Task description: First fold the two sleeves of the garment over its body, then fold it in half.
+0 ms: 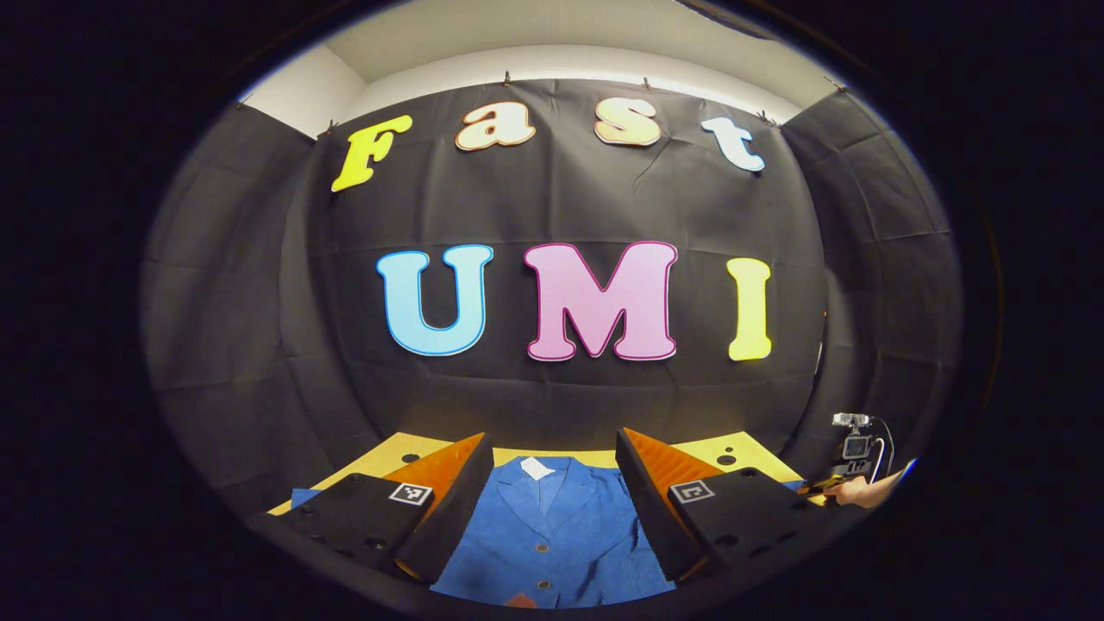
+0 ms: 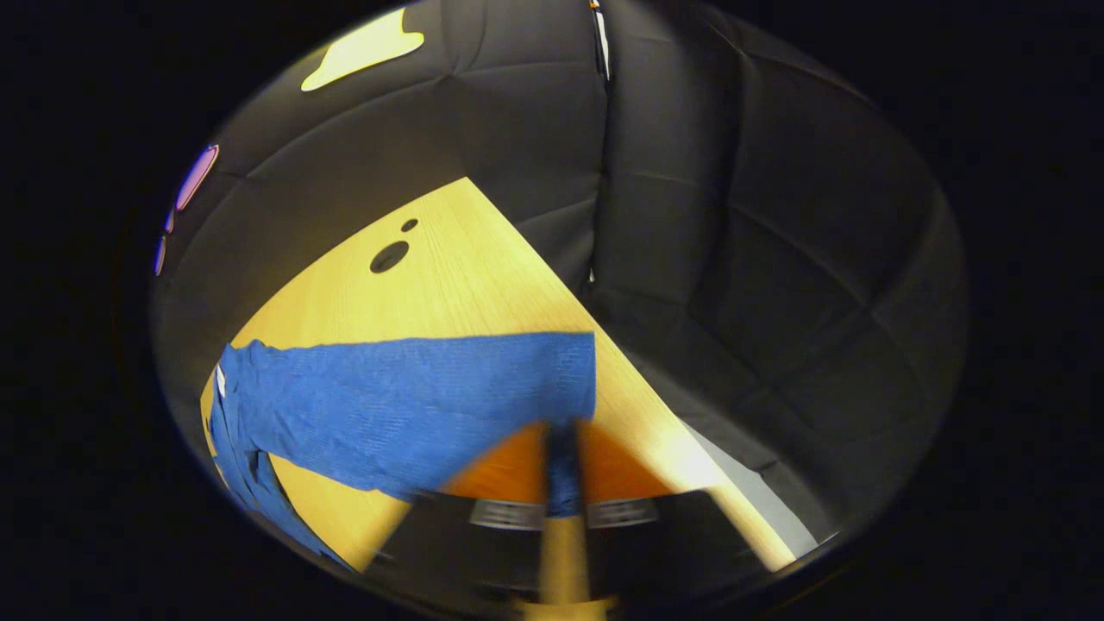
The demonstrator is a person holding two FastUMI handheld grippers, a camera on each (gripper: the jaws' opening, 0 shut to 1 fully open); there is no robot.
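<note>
while pinched by the right gripper (image 2: 565,466), ribbed blue sleeve (image 2: 414,405) stretches.

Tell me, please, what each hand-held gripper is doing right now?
Left hand-held gripper: open, holding nothing, above the jacket.
Right hand-held gripper: shut on the sleeve near its cuff.

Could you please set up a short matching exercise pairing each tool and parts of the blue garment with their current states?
Things:
1. left tool
2. right tool
3. sleeve
4. collar

States:
A. stretched out across the wooden table
B. shut on the sleeve's cuff
C. open above the buttoned front
D. lying flat with a white tag

Pairs: 1-C, 2-B, 3-A, 4-D
</note>
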